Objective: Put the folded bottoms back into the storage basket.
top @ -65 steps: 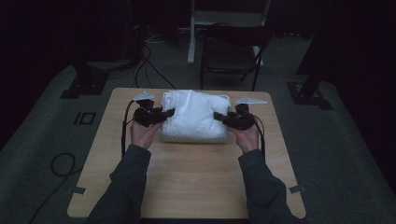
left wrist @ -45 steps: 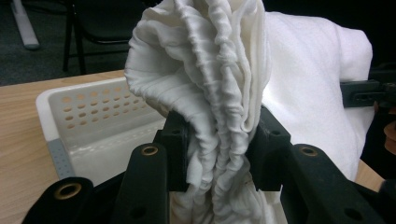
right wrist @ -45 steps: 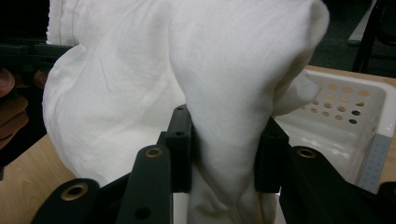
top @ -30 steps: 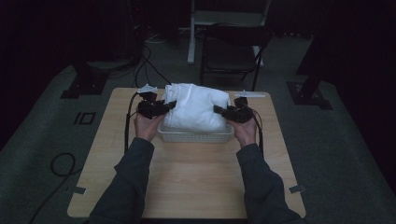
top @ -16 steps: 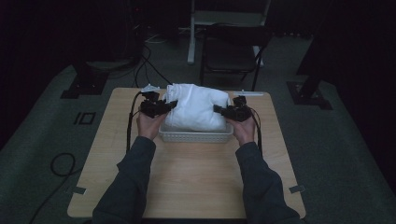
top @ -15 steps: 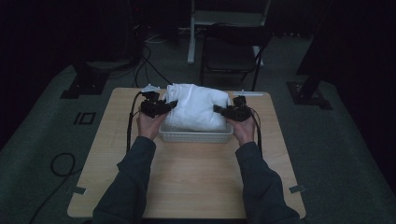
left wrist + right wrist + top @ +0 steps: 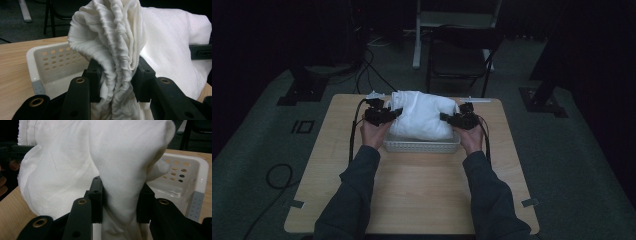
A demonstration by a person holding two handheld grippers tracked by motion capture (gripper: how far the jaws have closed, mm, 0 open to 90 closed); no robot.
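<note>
**Cloth held at both ends above the basket**

High view: I hold the white cloth [image 7: 422,116] stretched between my left gripper [image 7: 383,114] and right gripper [image 7: 456,119], its long axis running across the table [image 7: 422,200]. It hangs just over the white basket [image 7: 422,147], nearer the far rim than my side. Neither hand is closer; each has one end.

Left gripper view: my jaws are closed tight on a gathered, pleated bunch of cloth [image 7: 120,62], which rises straight up from the pads; the basket [image 7: 50,62] sits below and left.

Right gripper view: my jaws clamp a thick fold of cloth [image 7: 122,185] between the pads, with the basket [image 7: 190,177] beyond at the right.
</note>
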